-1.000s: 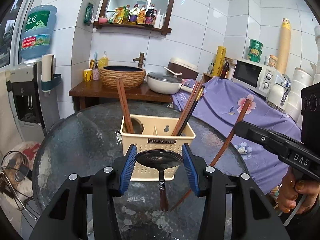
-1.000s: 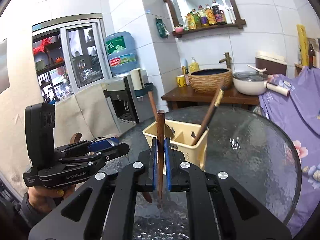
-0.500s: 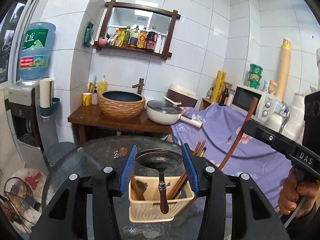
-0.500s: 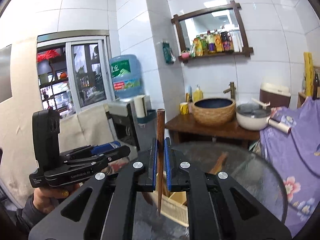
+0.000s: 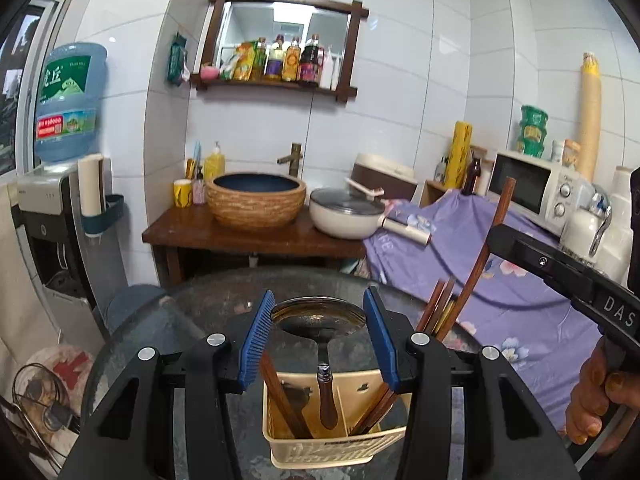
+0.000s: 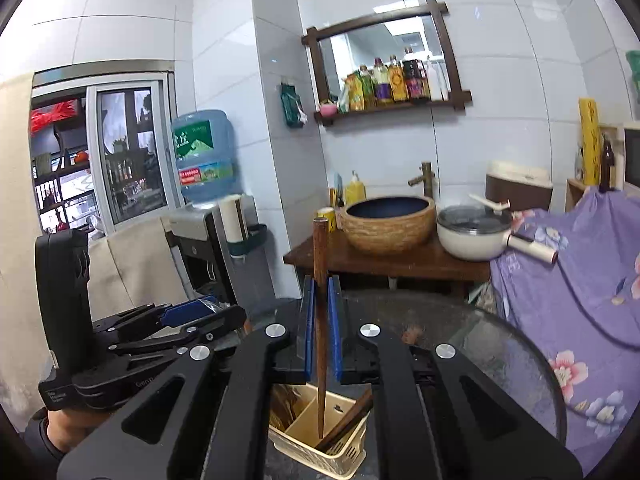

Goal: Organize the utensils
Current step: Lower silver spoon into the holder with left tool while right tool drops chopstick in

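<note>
While both cameras look across the same round glass table, each shows a different load. Left wrist view: the left gripper holds a metal ladle by its bowl, blue pads pressed on either side of the rim, jaws at a middling width. The ladle's wooden handle hangs down, its end in front of the middle section of the cream utensil holder that stands on the table below. Whether the handle tip is inside the compartment or only above it cannot be told from this angle. The holder already has brown chopsticks leaning in its left section and another bundle in the right.

This view also catches the right gripper from the side, at the right edge, with a hand on its grip and a long brown chopstick running through its tip, upper end free above it.

Right wrist view: the right gripper is narrowly closed on that single chopstick, held near upright between the blue pads. Its lower tip points into the holder's open right-hand compartment, seen here from above; contact with the bottom is not resolvable. A second stick leans in that same compartment. The left gripper appears at the left edge, side on; its ladle is barely visible there.

Background, both views: wooden counter with woven basin, white pan, purple floral cloth.
</note>
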A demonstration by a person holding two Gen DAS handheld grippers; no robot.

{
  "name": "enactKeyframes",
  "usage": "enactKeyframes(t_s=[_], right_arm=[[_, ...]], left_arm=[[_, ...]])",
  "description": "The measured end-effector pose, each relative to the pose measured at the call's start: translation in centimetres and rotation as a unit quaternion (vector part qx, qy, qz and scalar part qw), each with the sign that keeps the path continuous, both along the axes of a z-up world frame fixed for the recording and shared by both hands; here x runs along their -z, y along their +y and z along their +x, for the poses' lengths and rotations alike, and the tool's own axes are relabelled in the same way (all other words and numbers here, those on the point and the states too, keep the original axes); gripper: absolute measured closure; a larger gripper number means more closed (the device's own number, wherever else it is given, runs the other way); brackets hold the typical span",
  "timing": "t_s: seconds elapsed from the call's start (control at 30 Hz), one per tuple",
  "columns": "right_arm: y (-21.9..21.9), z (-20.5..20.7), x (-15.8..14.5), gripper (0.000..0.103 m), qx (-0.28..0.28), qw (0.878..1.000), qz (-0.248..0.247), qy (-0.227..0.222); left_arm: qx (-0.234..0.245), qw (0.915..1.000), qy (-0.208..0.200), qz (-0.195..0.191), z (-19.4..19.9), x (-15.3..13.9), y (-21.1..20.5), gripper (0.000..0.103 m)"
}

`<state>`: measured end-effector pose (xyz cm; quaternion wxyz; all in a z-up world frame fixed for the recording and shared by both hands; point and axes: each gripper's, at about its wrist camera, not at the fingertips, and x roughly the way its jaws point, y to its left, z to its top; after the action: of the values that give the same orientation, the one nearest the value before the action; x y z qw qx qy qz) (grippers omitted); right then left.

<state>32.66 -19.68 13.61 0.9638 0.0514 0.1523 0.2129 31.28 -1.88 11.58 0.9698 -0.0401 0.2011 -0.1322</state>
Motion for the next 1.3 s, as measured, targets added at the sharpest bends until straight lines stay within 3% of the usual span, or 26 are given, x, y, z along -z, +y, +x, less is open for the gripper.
enactKeyframes(t_s=[0.33, 0.67, 0.93, 1.0, 1.07, 1.13, 1.17, 1.2, 1.3], right_arm=[[0.5, 0.7, 5.1, 0.095, 0.002, 0.999, -0.004, 0.038], [1.0, 0.9, 6.9, 0.095, 0.007, 0.999, -0.012, 0.048], [0.7, 1.0, 7.2, 0.095, 0.024, 0.999, -0.017, 0.041], [0.7, 0.9, 7.3, 0.095, 0.022, 0.999, -0.019, 0.038], [0.9, 0.8, 7.5, 0.093, 0.029, 0.998, -0.035, 0.032], [0.8, 0.6, 7.6, 0.079, 0.035, 0.998, -0.043, 0.025], [0.7, 0.4, 7.7, 0.063, 0.037, 0.998, -0.041, 0.021], [0.4, 0.0, 7.7, 0.056, 0.041, 0.998, -0.034, 0.015], [0.0, -0.8, 7.6, 0.056, 0.045, 0.998, -0.037, 0.004]], left_arm=[[-0.004, 0.9990, 0.040, 0.020, 0.8, 5.0, -0.4, 0.057], [0.001, 0.9973, 0.069, 0.026, 1.5, 7.9, -0.9, 0.058], [0.006, 0.9974, 0.067, 0.026, 1.6, 8.3, -1.2, 0.057], [0.010, 0.9979, 0.060, 0.021, 1.2, 8.1, -1.2, 0.047], [0.007, 0.9988, 0.043, 0.023, 0.4, 7.6, -1.3, 0.030], [0.004, 0.9993, 0.029, 0.026, -0.3, 7.1, -1.4, 0.025], [0.002, 0.9994, 0.021, 0.027, -0.8, 6.9, -1.3, 0.021], [0.000, 0.9995, 0.016, 0.028, -1.2, 6.7, -1.2, 0.019], [-0.015, 0.9996, -0.004, 0.023, -2.6, 6.4, -0.5, 0.009]])
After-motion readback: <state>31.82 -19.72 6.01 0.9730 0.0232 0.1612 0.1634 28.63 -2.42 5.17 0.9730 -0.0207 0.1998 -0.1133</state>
